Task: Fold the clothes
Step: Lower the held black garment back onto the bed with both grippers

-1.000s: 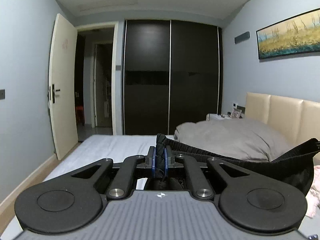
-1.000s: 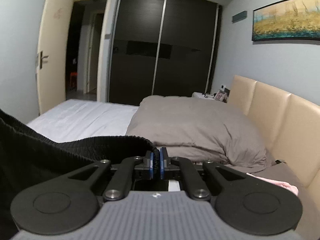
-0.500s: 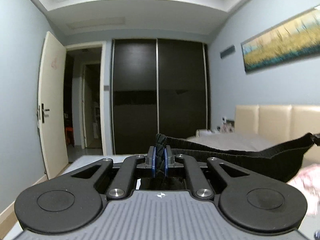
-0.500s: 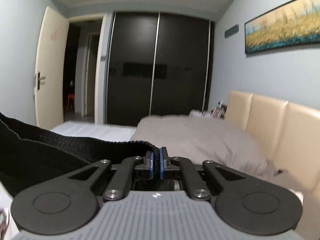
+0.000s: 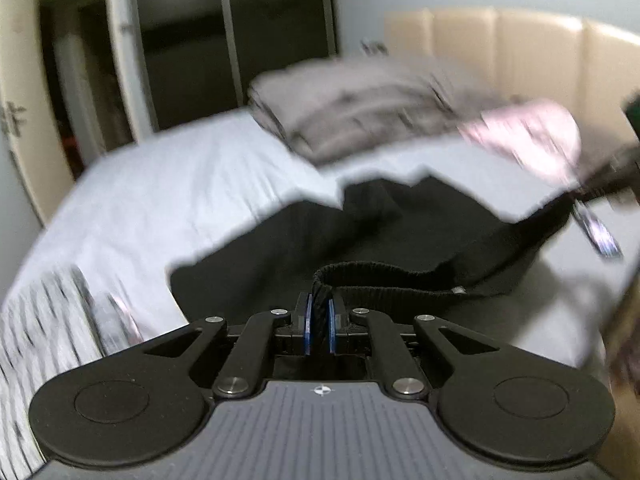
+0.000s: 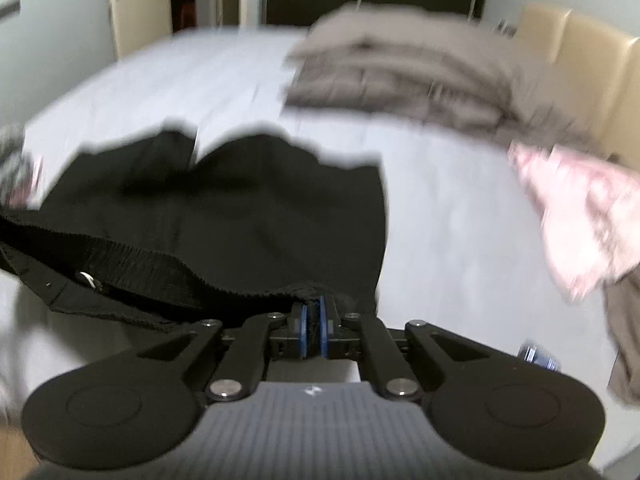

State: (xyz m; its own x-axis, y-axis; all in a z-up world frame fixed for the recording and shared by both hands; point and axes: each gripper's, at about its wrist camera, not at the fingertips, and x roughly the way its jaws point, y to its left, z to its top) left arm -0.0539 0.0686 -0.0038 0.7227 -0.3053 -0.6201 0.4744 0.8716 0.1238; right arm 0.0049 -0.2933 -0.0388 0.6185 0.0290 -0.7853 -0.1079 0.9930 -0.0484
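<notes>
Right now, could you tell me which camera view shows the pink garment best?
The right wrist view: the pink garment fills much of its right side, lying on the white sheet. The left wrist view shows only a smaller, blurrier pink patch beyond the black shorts.

White-sheeted bed [image 5: 168,184], beige padded headboard [image 5: 500,48], dark wardrobe [image 5: 256,32], cream door [image 5: 20,120]

No text, label, brand or number can be read in either view; both are blurred. The only sign is a small white cross-in-circle mark [image 5: 320,391] on each tool's grey ribbed body, lower centre of the frame.
</notes>
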